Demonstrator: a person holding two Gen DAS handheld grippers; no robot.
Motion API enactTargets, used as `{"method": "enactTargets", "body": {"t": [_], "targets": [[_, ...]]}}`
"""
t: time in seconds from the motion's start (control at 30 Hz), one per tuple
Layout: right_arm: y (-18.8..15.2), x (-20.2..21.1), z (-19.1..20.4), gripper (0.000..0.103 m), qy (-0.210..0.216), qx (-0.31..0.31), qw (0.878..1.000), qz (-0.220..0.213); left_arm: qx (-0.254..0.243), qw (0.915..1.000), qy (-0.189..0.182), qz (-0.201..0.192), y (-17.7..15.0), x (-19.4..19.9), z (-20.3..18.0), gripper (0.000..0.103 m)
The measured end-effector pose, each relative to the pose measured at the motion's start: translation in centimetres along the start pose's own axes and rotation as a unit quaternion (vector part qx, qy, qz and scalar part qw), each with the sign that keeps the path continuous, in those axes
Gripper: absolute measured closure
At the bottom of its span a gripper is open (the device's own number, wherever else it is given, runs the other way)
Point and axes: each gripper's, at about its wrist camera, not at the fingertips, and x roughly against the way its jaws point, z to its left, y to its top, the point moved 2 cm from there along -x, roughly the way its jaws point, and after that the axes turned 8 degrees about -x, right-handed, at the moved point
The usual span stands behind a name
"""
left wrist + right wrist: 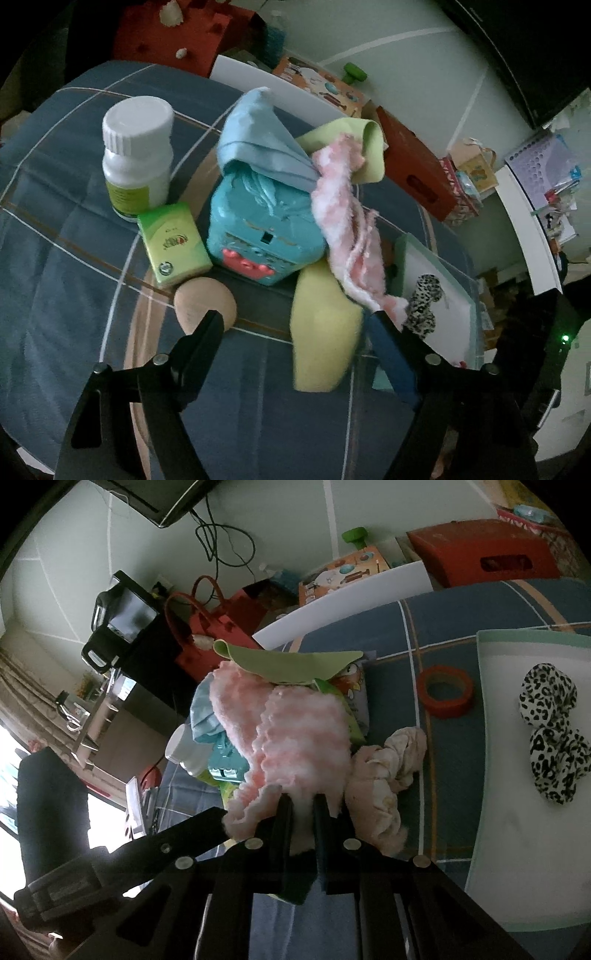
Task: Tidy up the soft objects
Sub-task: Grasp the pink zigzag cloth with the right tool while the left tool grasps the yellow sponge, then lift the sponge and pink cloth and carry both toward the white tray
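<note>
R tongs [303, 805] are pinched nearly shut on the pink fluffy cloth [295, 734], gripping a bunched bit at its near end so the rest trails away w/o slipping. The far part lies draped over the teal toy box [258, 225] and against the blue cloth [258, 144], so it looks caught on the pile; holding one end low is prob. meant to drag it clear.

L tongs [295, 325] stand about two-thirds open w/ nothing gripped. Their fingers straddle the yellow-green cloth [325, 332], and the right finger sits just beside the pink cloth's tail. No pad presses on anything, so this looks like a release or a fresh approach, can't tell which.

Containers: the white tray w/ green rim [491, 716] lies on the blue plaid bedding [66, 229], beside the pile. In it, only the leopard-print soft item [550, 731], lying near one end; the rest of the tray is bare. Judging by that, it's the drop-off for soft stuff, and the pink cloth is likely next in.

Not soft, so prob. staying put: white bottle [136, 155], upright; green packet [173, 243], leaning at its foot; red tape roll [445, 690], flat on the bedding near the tray. A cream crumpled cloth [384, 771] lies just beside the R tongs, not yet sorted. The round beige pad [203, 299] sits near the L finger, untouched.
</note>
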Motion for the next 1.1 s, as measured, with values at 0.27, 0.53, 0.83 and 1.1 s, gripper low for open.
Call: {"method": "enactTargets", "body": {"t": [0.27,0.53,0.83,1.1], "targets": [[-0.1,-0.1,0.1,0.091,-0.002,0.001,1.0,0.002,-0.001,0.9997,-0.017,0.016,-0.3,-1.3,-0.7,0.054],[0.0,0.0,0.0,0.091,-0.004,0.001,1.0,-0.002,0.005,0.9997,-0.021,0.009,-0.4,-1.3,-0.6,0.072],[0.6,2.3,0.1,0.091,0.004,0.003,0.999,-0.043,0.007,0.9996,-0.017,-0.022,0.0,0.6,0.0,0.074],[1.2,5.9,0.7,0.091,0.024,0.011,0.995,-0.097,0.009,0.999,-0.014,-0.042,0.2,1.7,0.0,0.074]]}}
